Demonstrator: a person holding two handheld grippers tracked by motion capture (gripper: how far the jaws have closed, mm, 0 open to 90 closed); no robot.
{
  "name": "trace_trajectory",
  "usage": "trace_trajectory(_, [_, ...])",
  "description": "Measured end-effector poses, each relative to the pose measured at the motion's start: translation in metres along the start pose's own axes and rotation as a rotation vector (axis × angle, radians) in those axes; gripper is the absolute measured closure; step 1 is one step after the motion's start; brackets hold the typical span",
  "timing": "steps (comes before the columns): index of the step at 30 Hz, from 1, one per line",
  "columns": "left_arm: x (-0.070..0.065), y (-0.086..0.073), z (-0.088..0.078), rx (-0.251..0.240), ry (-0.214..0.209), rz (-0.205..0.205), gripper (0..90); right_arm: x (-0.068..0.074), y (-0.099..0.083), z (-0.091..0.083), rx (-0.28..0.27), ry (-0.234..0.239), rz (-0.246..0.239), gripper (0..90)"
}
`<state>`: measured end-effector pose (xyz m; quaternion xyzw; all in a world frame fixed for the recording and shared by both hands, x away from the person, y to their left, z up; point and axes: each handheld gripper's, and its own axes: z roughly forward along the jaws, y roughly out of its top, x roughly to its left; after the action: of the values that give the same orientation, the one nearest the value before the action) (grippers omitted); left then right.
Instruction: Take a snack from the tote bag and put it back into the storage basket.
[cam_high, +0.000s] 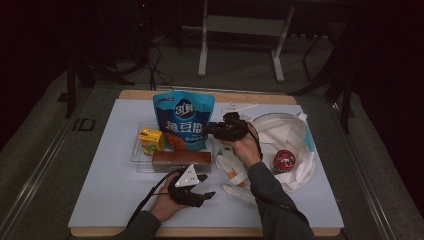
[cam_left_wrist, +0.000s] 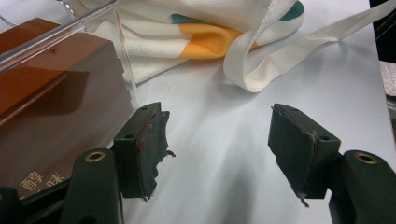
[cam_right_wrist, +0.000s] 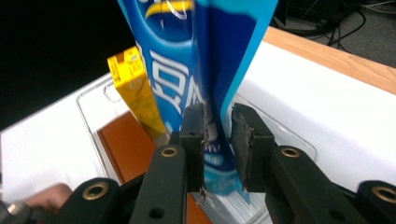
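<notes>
A tall blue snack bag (cam_high: 184, 120) stands upright in a clear tray (cam_high: 136, 159), with a yellow carton (cam_high: 151, 140) to its left and a brown box (cam_high: 181, 159) in front. My right gripper (cam_high: 210, 129) reaches the bag's right edge from the side. In the right gripper view the bag (cam_right_wrist: 187, 56) passes between the pads of that gripper (cam_right_wrist: 218, 135), which stand slightly apart around it. My left gripper (cam_high: 206, 186) lies low on the white mat in front of the tray. It is open and holds nothing (cam_left_wrist: 215, 140), with the brown box (cam_left_wrist: 51, 107) just beside one jaw.
A white tote bag (cam_high: 290, 145) with orange and teal patches lies crumpled to the right of the tray, its straps (cam_left_wrist: 261, 60) trailing over the mat. A round red-lidded tin (cam_high: 284, 160) rests on it. The table's wooden edge (cam_right_wrist: 336, 56) runs behind.
</notes>
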<state>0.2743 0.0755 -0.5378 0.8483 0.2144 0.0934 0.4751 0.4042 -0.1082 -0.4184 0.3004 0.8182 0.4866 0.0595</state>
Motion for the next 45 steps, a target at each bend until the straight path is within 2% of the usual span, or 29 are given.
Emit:
trace_trajectory(9, [0.0,0.0,0.0,0.004,-0.001,0.003,35.9,0.002,-0.004,0.008,0.097,-0.084,-0.059,80.8])
trace_trajectory(13, [0.0,0.0,0.0,0.002,-0.001,0.002,35.9,0.005,-0.006,0.019,0.157,-0.155,-0.101,86.8])
trace_trajectory(15, [0.0,0.0,0.0,0.002,0.0,0.002,35.9,0.007,-0.007,0.023,0.169,-0.174,-0.105,88.9])
trace_trajectory(24, [0.0,0.0,0.0,0.004,0.001,0.001,35.9,0.01,-0.003,0.039,0.162,-0.219,-0.06,90.0])
trace_trajectory(30, [0.0,0.0,0.0,0.002,-0.002,-0.001,35.9,0.013,0.0,0.049,0.153,-0.216,-0.043,90.0])
trace_trajectory(38, [0.0,0.0,0.001,0.005,-0.001,0.003,35.9,0.022,0.005,0.058,0.166,-0.225,-0.062,89.6])
trace_trajectory(45, [0.0,0.0,0.001,0.007,0.0,0.005,35.9,0.021,0.005,0.056,0.166,-0.234,-0.062,85.5])
